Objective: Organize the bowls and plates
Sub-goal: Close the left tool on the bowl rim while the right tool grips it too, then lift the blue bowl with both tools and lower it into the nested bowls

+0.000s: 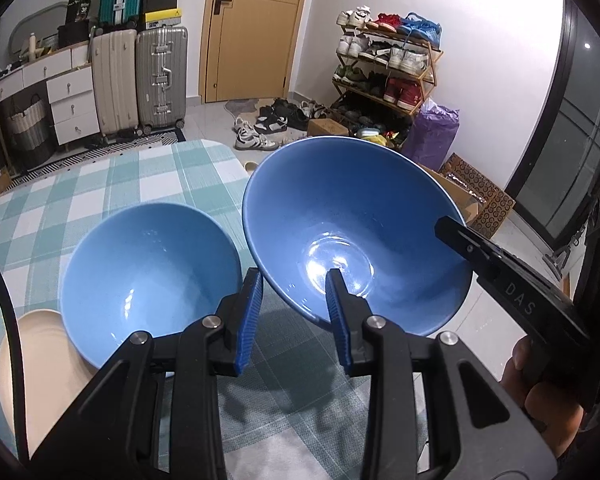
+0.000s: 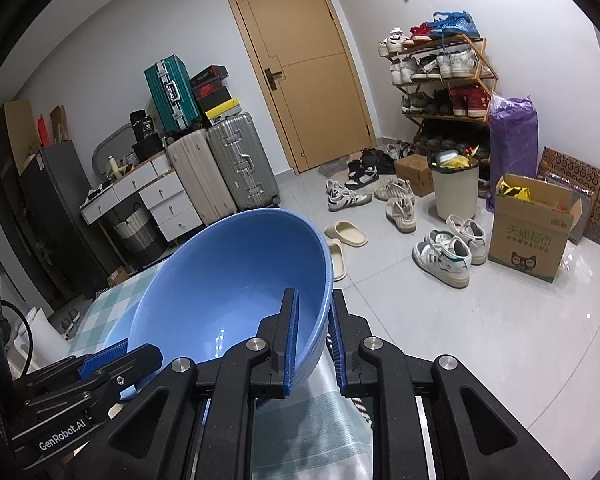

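Two claws lift a large glossy blue ceramic bowl (image 1: 352, 224), empty, above the checked tabletop (image 1: 100, 192).

The left claw (image 1: 294, 280) is clamped on the bowl's near rim; the right claw (image 2: 314, 300) is pinched tight on its side rim, both angled downward. Beside it a smaller empty blue bowl (image 1: 148, 280) sits on a cream plate (image 1: 40, 364). Beyond, suitcases (image 1: 140, 80) and a shoe rack (image 1: 384, 68) flank a wooden door (image 1: 256, 28).

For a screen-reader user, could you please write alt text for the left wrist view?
Two handheld grippers lift a large blue bowl by its rim: the left gripper at the near edge, the right gripper at the right. On the checked tablecloth beside it, a smaller blue bowl sits on a cream plate.
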Motion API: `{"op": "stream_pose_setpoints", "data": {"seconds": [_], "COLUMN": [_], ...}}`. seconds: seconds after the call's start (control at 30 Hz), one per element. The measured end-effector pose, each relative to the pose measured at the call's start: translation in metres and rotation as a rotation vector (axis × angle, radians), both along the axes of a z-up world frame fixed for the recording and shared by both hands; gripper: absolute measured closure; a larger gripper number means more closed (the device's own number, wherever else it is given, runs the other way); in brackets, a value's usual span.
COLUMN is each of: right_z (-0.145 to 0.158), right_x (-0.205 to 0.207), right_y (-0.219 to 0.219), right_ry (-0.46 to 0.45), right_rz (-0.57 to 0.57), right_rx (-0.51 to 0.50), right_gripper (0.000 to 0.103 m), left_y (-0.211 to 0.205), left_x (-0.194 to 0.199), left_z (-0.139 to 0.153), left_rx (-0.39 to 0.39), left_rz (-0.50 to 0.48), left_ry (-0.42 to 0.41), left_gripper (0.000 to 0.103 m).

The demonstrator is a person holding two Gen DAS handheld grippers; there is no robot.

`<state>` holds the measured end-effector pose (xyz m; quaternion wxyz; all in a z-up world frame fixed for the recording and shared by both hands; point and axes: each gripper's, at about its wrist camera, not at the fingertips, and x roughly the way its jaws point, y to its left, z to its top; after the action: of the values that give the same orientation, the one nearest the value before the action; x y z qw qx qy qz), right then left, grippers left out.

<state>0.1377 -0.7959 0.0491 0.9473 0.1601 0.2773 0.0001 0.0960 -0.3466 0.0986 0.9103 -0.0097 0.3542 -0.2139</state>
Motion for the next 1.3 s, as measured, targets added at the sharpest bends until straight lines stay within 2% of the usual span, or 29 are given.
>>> {"op": "stream_pose_setpoints", "data": {"seconds": [0.27,0.83,1.1,1.3], "right_z": [0.017,0.033,0.034,0.028], "right_x": [-0.01,-0.018,-0.018,-0.012], "right_y": [0.015,0.059,0.079,0.092], "right_ry": [-0.041,-0.101,-0.145,-0.143], "right_rz": [0.021,0.096,0.141,0.169], "right_rx": [-0.014,-0.033,-0.05,-0.039], "right_gripper": [0.086,0.084,0.084,0.084], "left_y": [0.016,0.063,0.084,0.098], "left_x": [-0.015,-0.054,-0.056,-0.052], "left_z": [0.022,0.059,0.061,0.058], "left_rx": [-0.016,-0.045,-0.059,-0.069], "left_rz": [0.015,0.083,0.126,0.146], "left_ry": [-0.032,-0.076,-0.068,-0.058], "left_gripper": [0.074,0.074,0.074,0.074]}}
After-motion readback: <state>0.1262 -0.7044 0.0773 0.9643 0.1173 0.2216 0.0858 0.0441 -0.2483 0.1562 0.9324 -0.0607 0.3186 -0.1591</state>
